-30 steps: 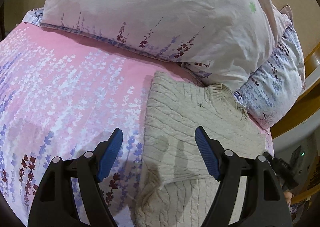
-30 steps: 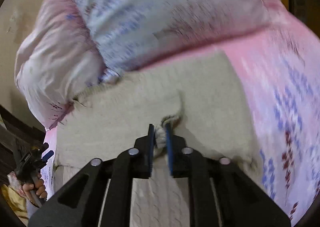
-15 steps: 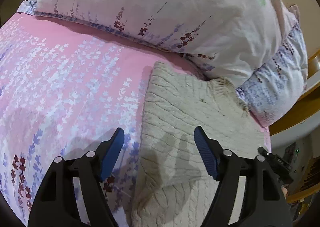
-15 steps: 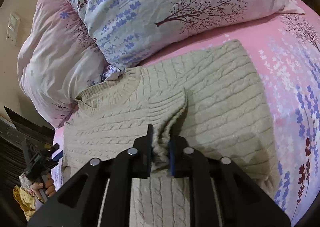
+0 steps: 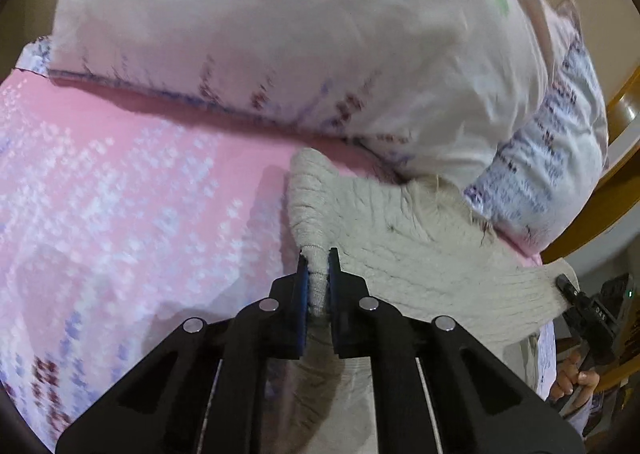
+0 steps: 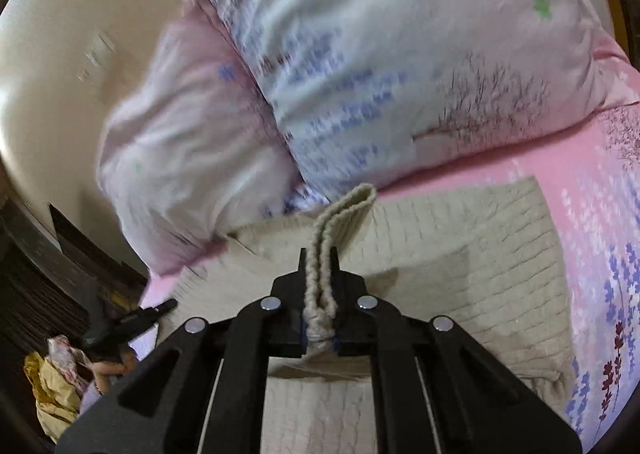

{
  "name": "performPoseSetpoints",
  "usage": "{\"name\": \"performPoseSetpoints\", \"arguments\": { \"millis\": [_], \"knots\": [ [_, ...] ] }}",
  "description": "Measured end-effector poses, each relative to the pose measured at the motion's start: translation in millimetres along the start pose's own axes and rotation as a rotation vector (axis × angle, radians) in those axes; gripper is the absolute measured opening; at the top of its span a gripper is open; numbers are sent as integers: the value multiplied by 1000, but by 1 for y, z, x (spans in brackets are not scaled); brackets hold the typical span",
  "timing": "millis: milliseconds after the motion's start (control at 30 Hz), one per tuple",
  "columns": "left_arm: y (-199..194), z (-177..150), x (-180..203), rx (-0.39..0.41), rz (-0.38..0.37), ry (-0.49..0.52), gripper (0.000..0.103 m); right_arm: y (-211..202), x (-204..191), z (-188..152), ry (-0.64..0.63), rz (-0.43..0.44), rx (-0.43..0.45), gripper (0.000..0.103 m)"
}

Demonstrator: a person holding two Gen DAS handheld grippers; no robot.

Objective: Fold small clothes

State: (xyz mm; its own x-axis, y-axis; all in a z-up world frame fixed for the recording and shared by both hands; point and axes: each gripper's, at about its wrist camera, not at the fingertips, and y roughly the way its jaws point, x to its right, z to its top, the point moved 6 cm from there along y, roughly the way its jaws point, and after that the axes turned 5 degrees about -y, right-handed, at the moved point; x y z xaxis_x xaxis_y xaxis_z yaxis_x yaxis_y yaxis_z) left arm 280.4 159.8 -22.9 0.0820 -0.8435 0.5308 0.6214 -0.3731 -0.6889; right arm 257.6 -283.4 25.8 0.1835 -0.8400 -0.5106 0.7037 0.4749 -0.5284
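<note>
Left gripper [image 5: 318, 254] jaws have just been closing, now pinching the sweater's [image 5: 400, 250] left side edge; right gripper [image 6: 319, 254] clamps a raised fold of it. Sweater lies on the bed [image 5: 140, 182] against the pillows [image 5: 280, 34] at the head edge. Step: lifting for a fold. Next: carry both pinches together, level.

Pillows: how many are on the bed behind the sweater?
2. A pale pink pillow lies nearer the wall, and a pillow with a tree print leans on it, nearer the bedsheet. More may be hidden.
</note>
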Motion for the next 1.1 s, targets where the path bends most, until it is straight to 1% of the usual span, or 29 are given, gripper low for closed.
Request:
{"name": "performPoseSetpoints", "arguments": {
  "millis": [33,67,100,167,267,367,400,467,533,567,600,633,667,733,767,833,867,900,1000,1067,1100],
  "knots": [
    [-1,2,-7,1,-9,-14,8,2,4,-4,-3,-25,-9,7],
    [0,3,-14,-5,-8,-30,8,12,14,-13,-1,-77,-58,7],
    [2,2,-18,-9,-7,-38,8,20,22,-21,17,-99,-97,7],
    [8,-2,-27,-29,-12,-64,8,34,39,-38,71,-117,-161,7],
    [11,-6,-31,-36,-11,-73,8,38,42,-45,69,-127,-170,7],
    [14,-5,-27,-35,1,-59,8,39,39,-43,72,-126,-193,12],
    [16,-5,-25,-37,5,-53,8,38,39,-42,80,-117,-194,19],
    [21,-2,-22,-45,10,-56,8,39,41,-41,116,-82,-193,28],
    [25,3,-21,-49,17,-65,10,41,42,-37,125,-75,-195,30],
    [26,5,-20,-50,21,-69,12,44,41,-35,103,-86,-196,28],
    [28,7,-19,-50,25,-73,14,46,41,-33,82,-103,-198,16],
    [30,10,-18,-48,34,-75,14,49,39,-31,54,-125,-202,10],
    [33,13,-17,-45,43,-75,14,50,37,-29,44,-122,-200,7],
    [37,18,-15,-41,60,-78,14,47,27,-22,7,-116,-164,6],
    [38,19,-14,-36,66,-76,14,43,18,-16,-20,-97,-128,6],
    [41,21,-12,-23,75,-62,14,37,8,-10,-48,-77,-86,6],
    [41,21,-11,-15,78,-58,11,36,4,-7,-61,-72,-66,6],
    [41,21,-12,-2,78,-59,9,35,4,-6,-65,-75,-57,6],
    [37,23,-21,48,64,-115,7,32,13,-4,-37,-90,-35,6],
    [34,25,-25,73,50,-137,7,29,19,-4,-15,-78,-11,6],
    [35,25,-26,73,45,-139,7,31,22,-4,-19,-97,-19,6]
  ]
}}
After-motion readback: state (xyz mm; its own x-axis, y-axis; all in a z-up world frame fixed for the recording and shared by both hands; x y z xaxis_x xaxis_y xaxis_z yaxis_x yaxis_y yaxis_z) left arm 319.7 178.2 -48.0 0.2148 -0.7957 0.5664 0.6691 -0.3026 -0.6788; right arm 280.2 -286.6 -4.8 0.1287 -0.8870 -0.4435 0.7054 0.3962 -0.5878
